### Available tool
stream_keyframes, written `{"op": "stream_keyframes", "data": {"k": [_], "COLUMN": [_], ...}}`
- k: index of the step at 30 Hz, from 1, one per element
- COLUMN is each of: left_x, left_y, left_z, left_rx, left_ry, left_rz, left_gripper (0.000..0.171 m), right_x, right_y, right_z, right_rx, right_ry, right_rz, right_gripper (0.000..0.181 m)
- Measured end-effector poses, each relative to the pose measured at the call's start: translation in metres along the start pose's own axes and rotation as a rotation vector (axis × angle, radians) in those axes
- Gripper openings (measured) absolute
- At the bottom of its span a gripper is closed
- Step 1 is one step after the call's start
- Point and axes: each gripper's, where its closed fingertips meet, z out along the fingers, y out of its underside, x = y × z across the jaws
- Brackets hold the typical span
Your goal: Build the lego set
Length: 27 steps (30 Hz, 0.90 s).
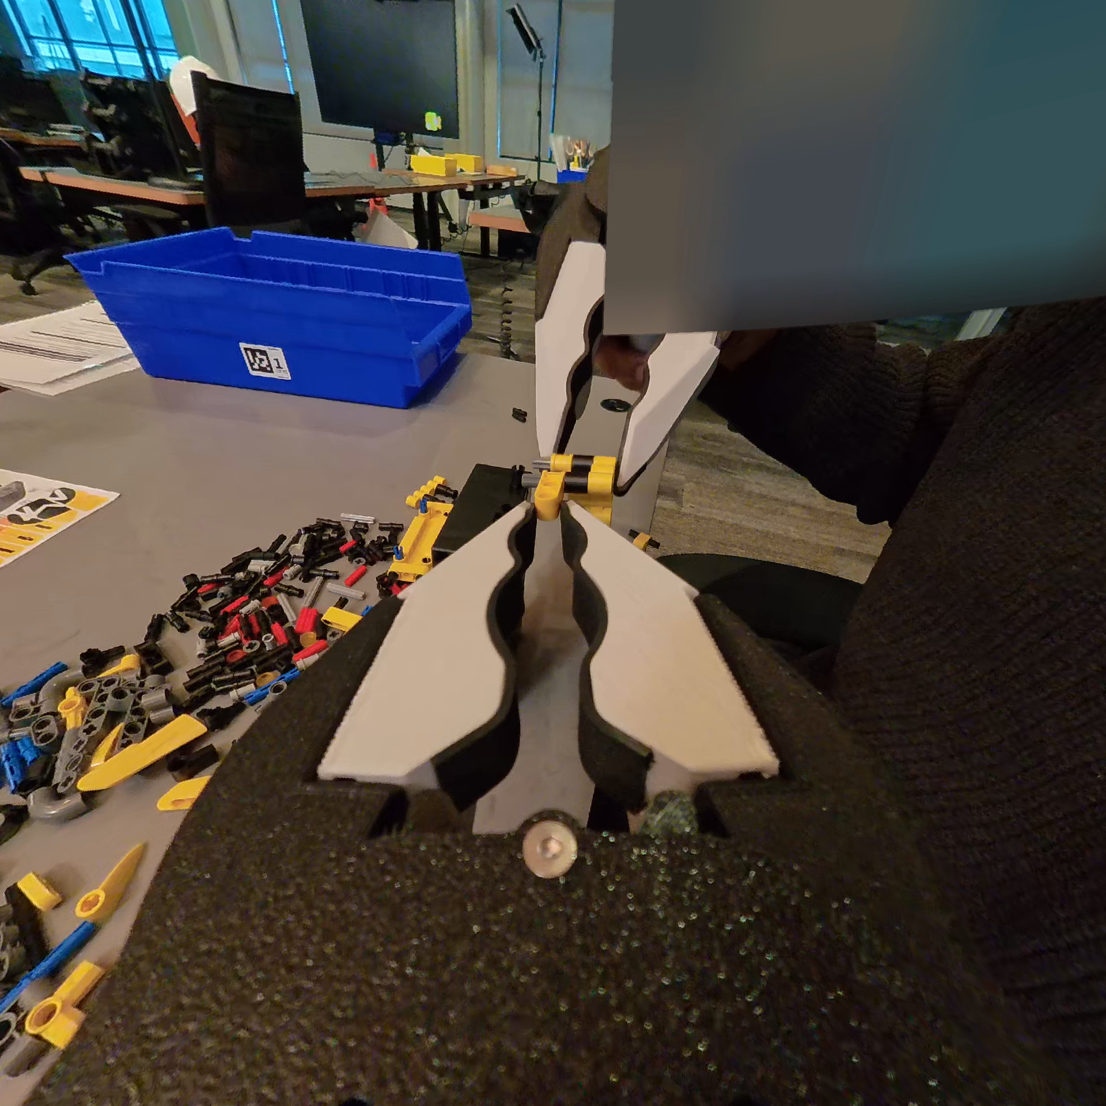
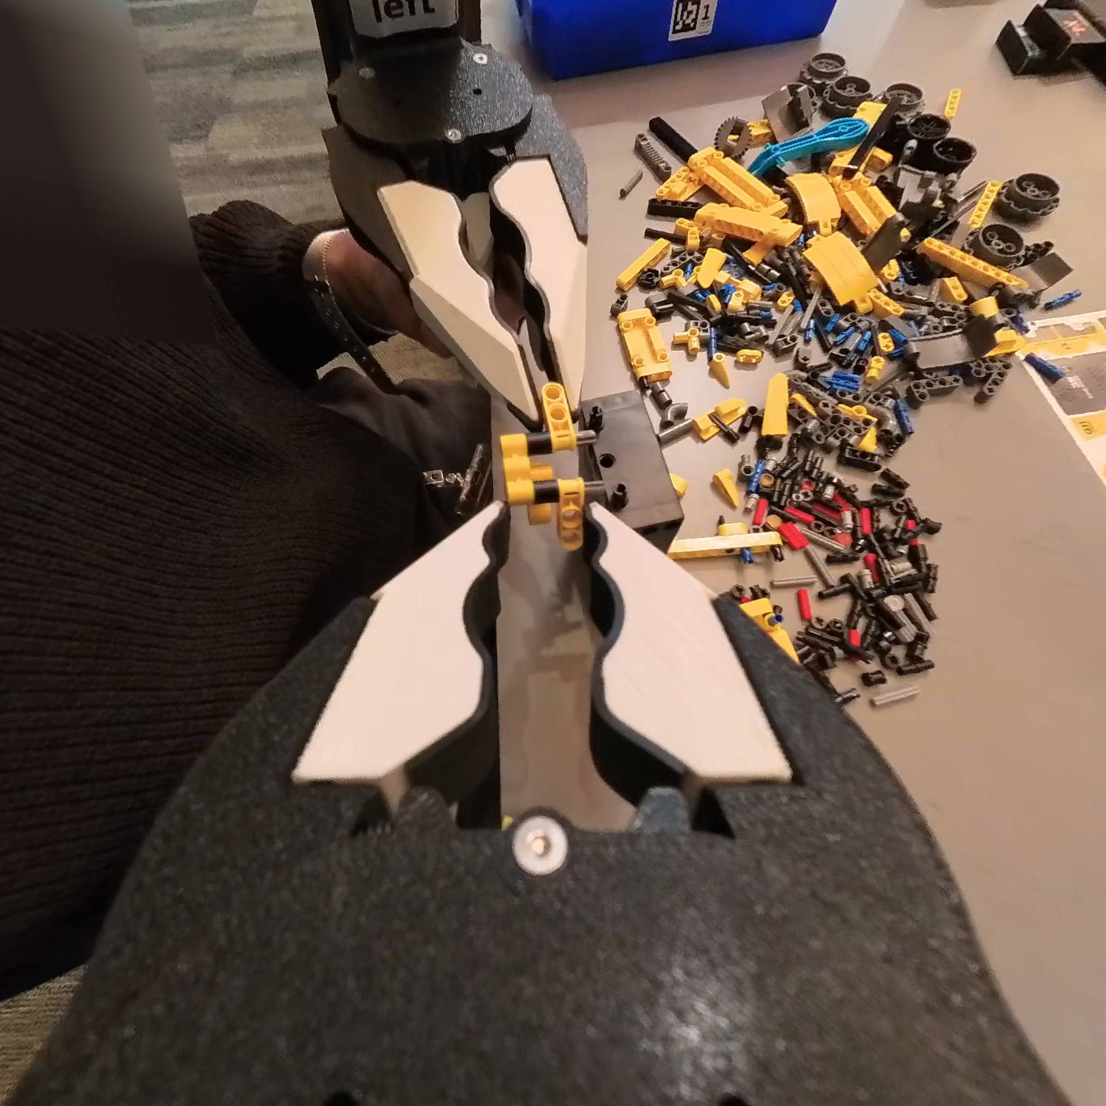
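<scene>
A small yellow and black pin-and-beam assembly (image 1: 583, 473) is held in the air between both grippers, right by a black block (image 1: 485, 503) at the table's near edge. My left gripper (image 1: 549, 509) is shut on one yellow beam of it. My right gripper (image 2: 546, 509) is shut on the assembly (image 2: 538, 473), its jaws on either side of the other yellow beam. In the right wrist view the left gripper (image 2: 553, 401) comes in from above, beside the black block (image 2: 628, 461). In the left wrist view the right gripper (image 1: 586, 470) comes in from above.
A blue bin (image 1: 281, 311) stands at the back of the grey table (image 1: 299, 455). Loose yellow, black, red and blue parts (image 2: 838, 239) and black wheels (image 2: 933, 131) are heaped beside the block. An instruction sheet (image 2: 1071, 371) lies at the edge. A person's dark sleeve (image 2: 149, 479) is close. Left and right tips are no more than a few centimetres apart.
</scene>
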Motion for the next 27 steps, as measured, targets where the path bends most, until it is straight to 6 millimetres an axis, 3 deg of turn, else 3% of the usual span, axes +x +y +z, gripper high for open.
{"op": "stream_keyframes", "data": {"k": [27], "left_x": [-0.0027], "left_y": [0.0014], "left_z": [0.0018], "left_rx": [-0.043], "left_ry": [-0.041], "left_rz": [0.063], "left_gripper": [0.007], "right_x": [0.0062], "right_y": [0.0031], "right_z": [-0.0012], "right_rx": [-0.133], "right_ry": [0.106], "right_rz": [-0.137], "right_gripper": [0.024]}}
